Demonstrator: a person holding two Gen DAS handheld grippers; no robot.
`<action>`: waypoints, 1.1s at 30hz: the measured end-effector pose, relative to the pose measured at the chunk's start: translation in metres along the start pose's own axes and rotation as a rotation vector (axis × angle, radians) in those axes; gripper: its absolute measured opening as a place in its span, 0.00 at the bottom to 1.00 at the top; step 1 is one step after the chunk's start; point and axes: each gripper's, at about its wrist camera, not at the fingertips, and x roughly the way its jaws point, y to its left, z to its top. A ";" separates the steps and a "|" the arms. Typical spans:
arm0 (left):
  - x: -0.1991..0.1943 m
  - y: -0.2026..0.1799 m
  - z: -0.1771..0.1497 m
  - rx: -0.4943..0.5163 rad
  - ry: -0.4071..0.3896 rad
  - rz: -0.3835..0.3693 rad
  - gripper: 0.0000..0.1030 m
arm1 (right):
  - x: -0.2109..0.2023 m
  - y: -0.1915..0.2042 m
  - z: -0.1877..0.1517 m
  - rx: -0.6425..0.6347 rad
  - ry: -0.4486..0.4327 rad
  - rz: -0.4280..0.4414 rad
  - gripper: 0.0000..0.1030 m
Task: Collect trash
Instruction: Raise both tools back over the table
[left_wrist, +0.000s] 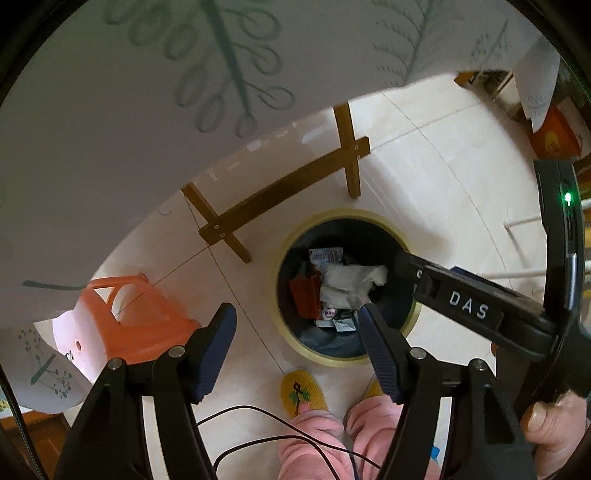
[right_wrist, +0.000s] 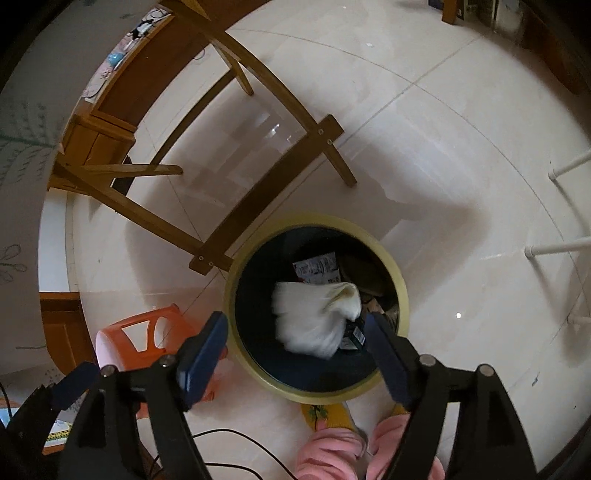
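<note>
the right gripper (right_wrist: 295, 350) hangs open over the bin (right_wrist: 400, 291), white wad (right_wrist: 314, 317) dropping in; the left gripper (left_wrist: 297, 343) is open, empty. next: fetch more trash.

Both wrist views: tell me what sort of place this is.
Most likely a room in a home, perhaps a dining area. A round waste bin stands on pale floor tiles beside wooden table legs, with an orange plastic stool close by.

Quantities: one yellow-rimmed bin (right_wrist: 400, 291); one white crumpled wad (right_wrist: 314, 317) inside; one orange stool (left_wrist: 147, 317); two yellow slippers (left_wrist: 301, 391).
</note>
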 end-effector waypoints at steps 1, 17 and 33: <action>-0.002 0.001 0.000 -0.007 -0.003 0.000 0.65 | -0.002 0.001 0.000 -0.005 -0.003 -0.004 0.75; -0.155 0.010 0.005 -0.080 -0.089 -0.031 0.65 | -0.116 0.040 -0.009 -0.042 0.016 0.027 0.75; -0.358 0.035 0.015 -0.166 -0.344 -0.033 0.65 | -0.333 0.118 -0.001 -0.333 -0.175 0.106 0.75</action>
